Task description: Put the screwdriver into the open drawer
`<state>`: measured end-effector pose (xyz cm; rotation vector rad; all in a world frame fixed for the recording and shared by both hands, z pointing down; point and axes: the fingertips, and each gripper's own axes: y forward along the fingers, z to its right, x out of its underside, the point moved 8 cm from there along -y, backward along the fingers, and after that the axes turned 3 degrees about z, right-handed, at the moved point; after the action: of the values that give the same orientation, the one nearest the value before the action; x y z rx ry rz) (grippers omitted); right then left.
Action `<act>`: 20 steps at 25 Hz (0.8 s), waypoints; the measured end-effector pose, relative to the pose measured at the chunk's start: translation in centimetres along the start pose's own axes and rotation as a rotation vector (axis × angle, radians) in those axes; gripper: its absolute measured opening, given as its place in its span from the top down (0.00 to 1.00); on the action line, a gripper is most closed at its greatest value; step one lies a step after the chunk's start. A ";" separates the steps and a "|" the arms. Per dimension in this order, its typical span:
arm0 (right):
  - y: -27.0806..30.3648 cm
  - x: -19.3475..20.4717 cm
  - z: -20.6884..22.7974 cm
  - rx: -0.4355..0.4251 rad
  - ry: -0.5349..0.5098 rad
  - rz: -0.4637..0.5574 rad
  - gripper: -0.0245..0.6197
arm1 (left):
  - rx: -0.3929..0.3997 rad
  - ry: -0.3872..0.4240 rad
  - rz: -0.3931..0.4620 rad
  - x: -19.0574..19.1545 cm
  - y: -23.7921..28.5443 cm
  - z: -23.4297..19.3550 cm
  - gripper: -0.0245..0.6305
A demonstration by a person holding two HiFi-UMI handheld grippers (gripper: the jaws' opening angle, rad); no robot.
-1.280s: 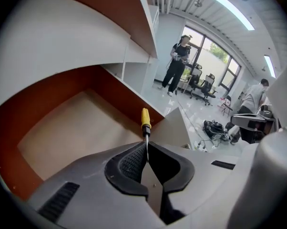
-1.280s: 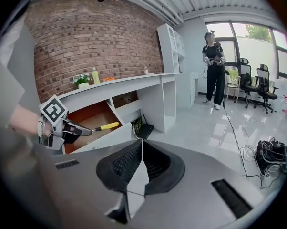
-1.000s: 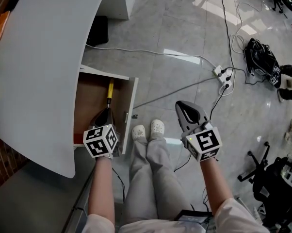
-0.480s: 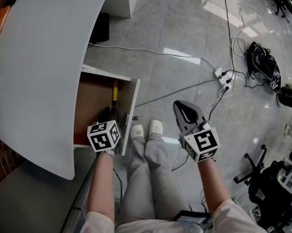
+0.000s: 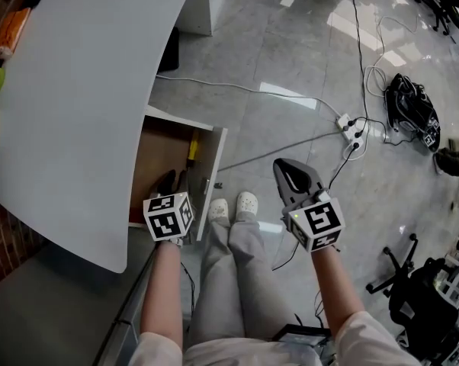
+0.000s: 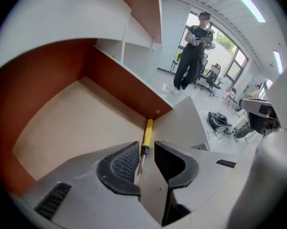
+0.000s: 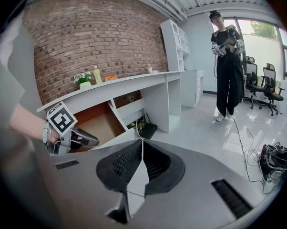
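Your left gripper (image 6: 144,152) has its jaws opening, and the pads do not press on the screwdriver (image 6: 147,133). Its shaft sits in the gap, and the yellow handle runs toward 12 o'clock on the drawer (image 6: 62,123) floor, just beside the side wall. Let the jaws spread fully before you lift, then draw straight up so neither pad drags the shaft. Your right gripper (image 7: 141,147), at 3 o'clock over the room floor, is closed on nothing; hold it clear

Left claw (image 6: 146,148), earlier clamped on screwdriver (image 6: 147,132), now opening.
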<state>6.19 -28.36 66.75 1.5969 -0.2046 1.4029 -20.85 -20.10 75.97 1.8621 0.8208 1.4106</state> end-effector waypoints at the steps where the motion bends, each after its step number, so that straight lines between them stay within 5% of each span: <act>1: -0.4 -0.2 -0.1 -0.002 -0.002 -0.006 0.93 | -0.003 0.007 0.004 -0.2 -0.6 0.3 0.81; 4: -1.6 -1.6 -0.5 -0.008 -0.013 -0.011 0.93 | -0.008 0.021 0.027 -1.4 -2.6 1.3 0.93; 20: -9.9 -11.3 -2.3 0.011 -0.083 0.054 0.93 | 0.040 0.108 0.121 -7.2 -14.9 5.3 0.94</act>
<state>7.58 -26.55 51.72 1.6713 -0.2906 1.3821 -18.67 -17.75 58.91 1.9076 0.8058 1.5917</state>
